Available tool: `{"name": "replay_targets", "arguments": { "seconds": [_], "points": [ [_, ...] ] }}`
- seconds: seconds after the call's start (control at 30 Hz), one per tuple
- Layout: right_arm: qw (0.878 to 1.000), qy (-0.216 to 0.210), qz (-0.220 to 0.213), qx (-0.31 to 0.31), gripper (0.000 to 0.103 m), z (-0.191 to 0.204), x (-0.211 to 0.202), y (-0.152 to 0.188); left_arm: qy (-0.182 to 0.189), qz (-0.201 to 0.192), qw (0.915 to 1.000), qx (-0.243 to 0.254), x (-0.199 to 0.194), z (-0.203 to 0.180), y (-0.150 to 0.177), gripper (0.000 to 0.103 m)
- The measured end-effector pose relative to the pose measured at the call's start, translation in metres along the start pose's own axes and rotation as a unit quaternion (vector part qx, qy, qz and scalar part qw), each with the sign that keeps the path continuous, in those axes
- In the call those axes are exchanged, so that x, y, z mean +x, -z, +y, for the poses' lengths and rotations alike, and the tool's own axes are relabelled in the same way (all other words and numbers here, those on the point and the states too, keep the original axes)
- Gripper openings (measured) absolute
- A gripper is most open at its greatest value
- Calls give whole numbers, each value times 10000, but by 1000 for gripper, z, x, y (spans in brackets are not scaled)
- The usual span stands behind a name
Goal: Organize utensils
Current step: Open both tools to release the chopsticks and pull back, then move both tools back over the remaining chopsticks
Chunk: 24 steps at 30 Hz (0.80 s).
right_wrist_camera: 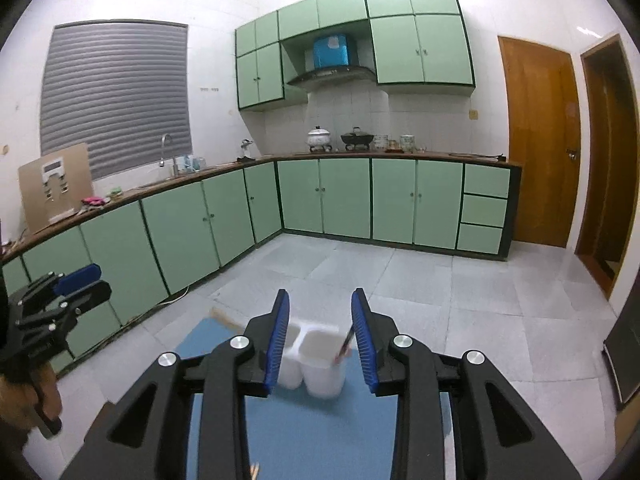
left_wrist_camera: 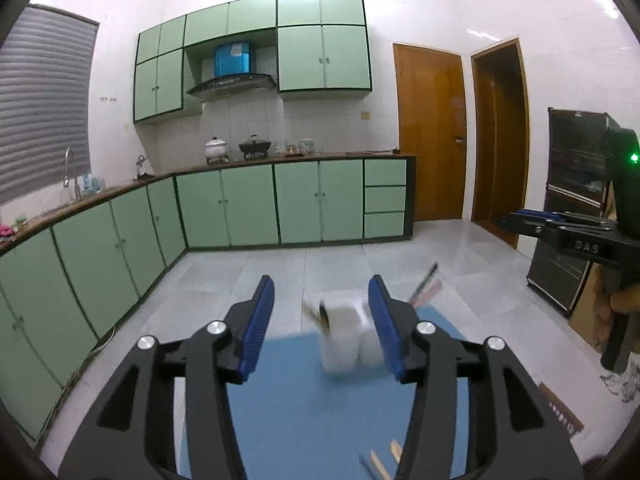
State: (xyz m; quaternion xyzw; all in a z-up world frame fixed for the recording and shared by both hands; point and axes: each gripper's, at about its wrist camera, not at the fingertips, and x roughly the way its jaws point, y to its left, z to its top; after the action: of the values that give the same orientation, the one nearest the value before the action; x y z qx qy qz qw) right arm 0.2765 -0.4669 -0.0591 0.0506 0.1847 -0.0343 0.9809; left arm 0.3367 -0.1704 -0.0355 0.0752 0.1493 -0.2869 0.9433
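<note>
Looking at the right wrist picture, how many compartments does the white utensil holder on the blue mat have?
2. The white utensil holder has a left compartment, partly hidden behind a gripper finger, and a right compartment holding a dark utensil. More could be hidden behind.

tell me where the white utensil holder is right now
The white utensil holder stands on the blue mat, seen in both wrist views just ahead of the fingertips.

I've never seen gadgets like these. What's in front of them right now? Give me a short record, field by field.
Setting: kitchen with green cabinets
Work surface: blue mat
Container: white two-compartment holder on the mat
In holder: a dark utensil leaning in the right compartment
Loose items: wooden sticks on the mat's near edge
Left gripper: open, nothing between its pads
Right gripper: open, empty
</note>
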Motion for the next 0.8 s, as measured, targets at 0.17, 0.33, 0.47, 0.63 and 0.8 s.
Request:
{"name": "replay_targets", "arguments": {
  "seconds": [0.17,0.33,0.47,0.63,0.8],
  "points": [
    [9995,-2,319,-67,35,26,-51,108,-76,312,9992,-227,-56,-8,85,53],
    [9966,-15,776,259,35,51,-75,213,-71,1007,9938,-465,-88,-29,186,53],
    [9908,-51,1224,577,35,66,-83,272,70,1589,9857,-564,-94,-52,244,53],
    [9879,-156,1440,551,35,82,-92,305,203,1970,9797,-320,-92,-80,280,52],
    [9874,-170,1490,512,35,87,-93,317,198,2073,9781,-10,-85,-92,290,52]
  ]
}}
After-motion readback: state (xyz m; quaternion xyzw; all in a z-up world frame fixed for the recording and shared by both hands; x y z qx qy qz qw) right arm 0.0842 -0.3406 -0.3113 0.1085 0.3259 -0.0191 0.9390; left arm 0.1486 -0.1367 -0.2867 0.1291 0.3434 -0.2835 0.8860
